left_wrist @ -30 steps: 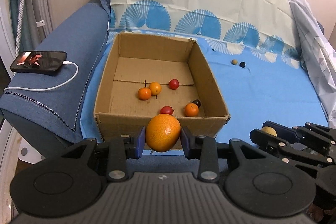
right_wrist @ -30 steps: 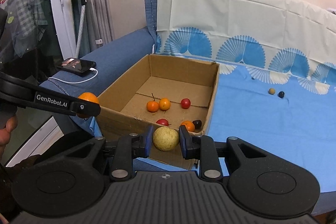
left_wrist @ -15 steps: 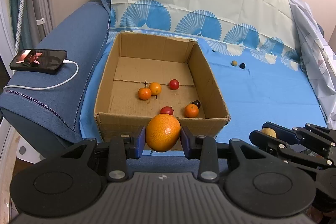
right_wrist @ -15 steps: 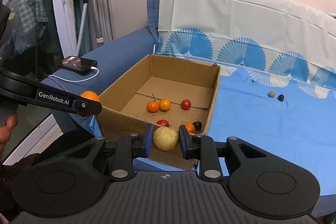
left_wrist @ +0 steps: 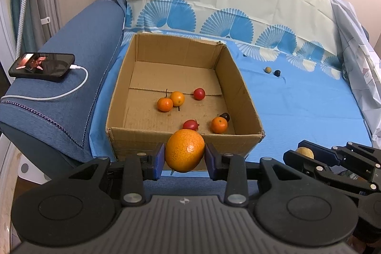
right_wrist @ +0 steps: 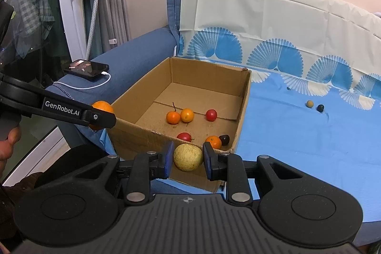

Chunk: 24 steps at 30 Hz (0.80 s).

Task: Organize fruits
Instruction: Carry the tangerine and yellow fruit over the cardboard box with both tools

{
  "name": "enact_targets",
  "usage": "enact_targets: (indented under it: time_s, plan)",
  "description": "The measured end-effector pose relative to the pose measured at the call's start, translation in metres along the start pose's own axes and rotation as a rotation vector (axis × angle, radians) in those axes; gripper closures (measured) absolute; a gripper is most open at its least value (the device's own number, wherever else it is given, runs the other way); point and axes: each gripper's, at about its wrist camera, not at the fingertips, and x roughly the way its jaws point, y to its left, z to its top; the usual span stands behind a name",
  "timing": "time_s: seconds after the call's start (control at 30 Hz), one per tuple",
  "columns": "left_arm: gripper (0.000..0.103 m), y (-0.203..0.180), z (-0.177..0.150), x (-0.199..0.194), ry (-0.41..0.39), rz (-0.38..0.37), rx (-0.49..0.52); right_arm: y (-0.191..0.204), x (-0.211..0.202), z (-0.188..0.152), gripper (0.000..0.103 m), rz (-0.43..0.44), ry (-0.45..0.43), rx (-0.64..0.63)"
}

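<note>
The left gripper (left_wrist: 184,156) has its jaws clamped on a large orange (left_wrist: 185,150), held just in front of the near wall of the cardboard box (left_wrist: 133,142); the right gripper (right_wrist: 187,158) has its jaws clamped on a pale yellow fruit (right_wrist: 187,157), at the box's near right corner; inside the box lie three small oranges (left_wrist: 164,104), two red fruits (left_wrist: 199,93) and one dark fruit (left_wrist: 224,116); well beyond the box's right side, on the blue sheet (left_wrist: 309,106), a tan fruit (left_wrist: 268,69) and a black fruit (left_wrist: 276,73) sit side by side; left of the box, a phone (left_wrist: 41,63) rests on the sofa arm (left_wrist: 78,44).
</note>
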Motion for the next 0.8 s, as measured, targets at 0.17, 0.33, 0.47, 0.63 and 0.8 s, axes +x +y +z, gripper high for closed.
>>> enact_targets:
  time_s: [0.17,0.33,0.47,0.63,0.8]
  plan:
    - [0.063,0.002,0.003,0.004,0.003,0.004,-0.011,-0.001,0.005,0.003,0.075,-0.004,0.001,0.002]
    - [0.063,0.004,0.008,0.008,0.0,0.008,-0.012,-0.002,0.014,0.006,0.075,-0.002,0.01,0.005]
    - [0.063,0.007,0.017,0.015,0.0,0.008,-0.016,-0.006,0.022,0.011,0.075,-0.003,0.012,0.011]
    - [0.063,0.01,0.031,0.025,-0.007,0.007,-0.025,-0.008,0.037,0.022,0.075,-0.004,0.008,0.001]
    - [0.063,0.012,0.048,0.04,-0.018,0.007,-0.036,-0.009,0.057,0.033,0.075,-0.007,0.002,-0.013]
